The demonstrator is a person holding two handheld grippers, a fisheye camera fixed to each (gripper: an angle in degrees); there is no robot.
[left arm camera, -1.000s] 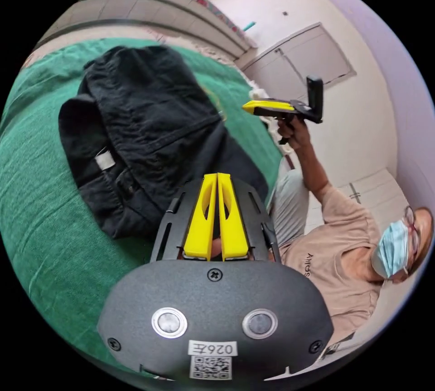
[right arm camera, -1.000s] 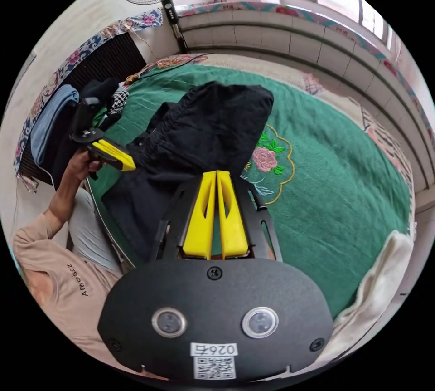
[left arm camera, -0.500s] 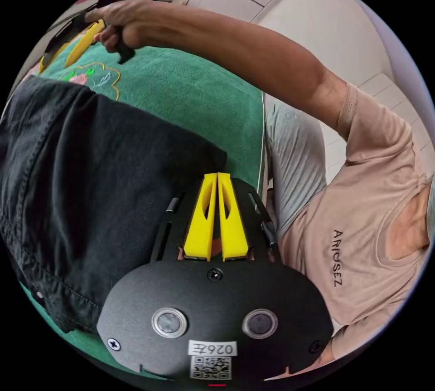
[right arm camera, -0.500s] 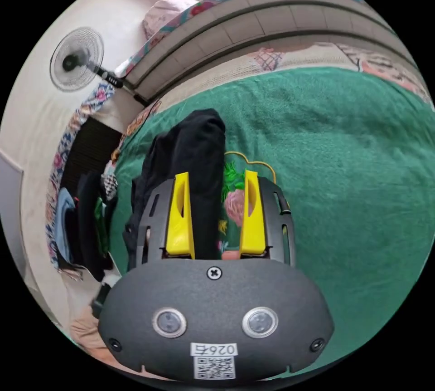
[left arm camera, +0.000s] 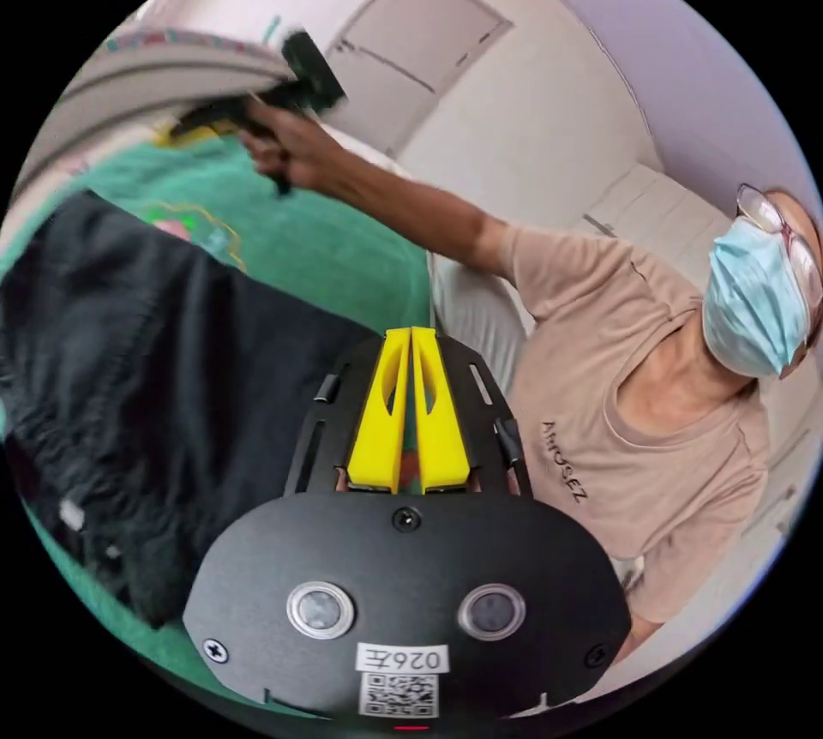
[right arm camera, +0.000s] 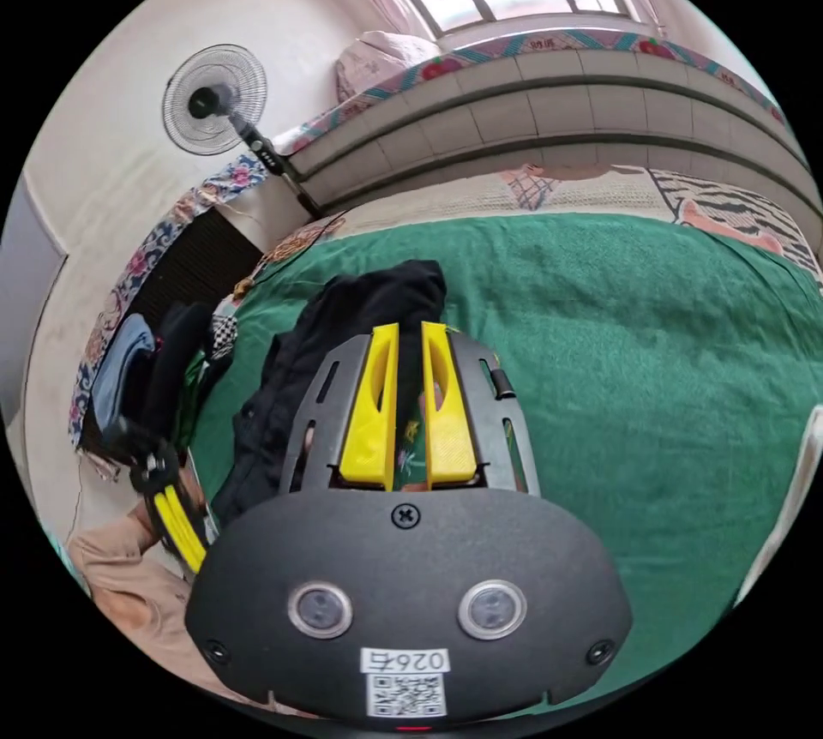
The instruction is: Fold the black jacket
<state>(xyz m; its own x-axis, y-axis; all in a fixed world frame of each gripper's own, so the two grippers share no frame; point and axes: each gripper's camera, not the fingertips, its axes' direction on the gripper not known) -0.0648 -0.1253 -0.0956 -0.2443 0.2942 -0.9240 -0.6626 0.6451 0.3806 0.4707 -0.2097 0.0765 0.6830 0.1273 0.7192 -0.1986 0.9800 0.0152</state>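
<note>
The black jacket (left arm camera: 129, 362) lies bunched on the green bedspread (left arm camera: 343, 259), to the left of my left gripper (left arm camera: 410, 338). That gripper is shut with nothing in it and hovers by the jacket's near edge. In the right gripper view the jacket (right arm camera: 343, 327) lies ahead and to the left of my right gripper (right arm camera: 410, 332), whose jaws stand a narrow gap apart with nothing between them. A hand holds the blurred right gripper (left arm camera: 206, 117) in the air over the far side of the bed. The left gripper (right arm camera: 176, 516) shows shut at the lower left.
A person in a peach shirt (left arm camera: 634, 396) sits at the bed's edge. A standing fan (right arm camera: 206, 100), a tiled ledge (right arm camera: 549, 113) under a window and a pile of clothes (right arm camera: 146, 370) border the bed. The green bedspread (right arm camera: 651, 362) stretches bare to the right.
My right gripper's jaws went from shut to wide open, and now stand nearly closed. Both hands swung, so both views shifted. The jacket lies where it was.
</note>
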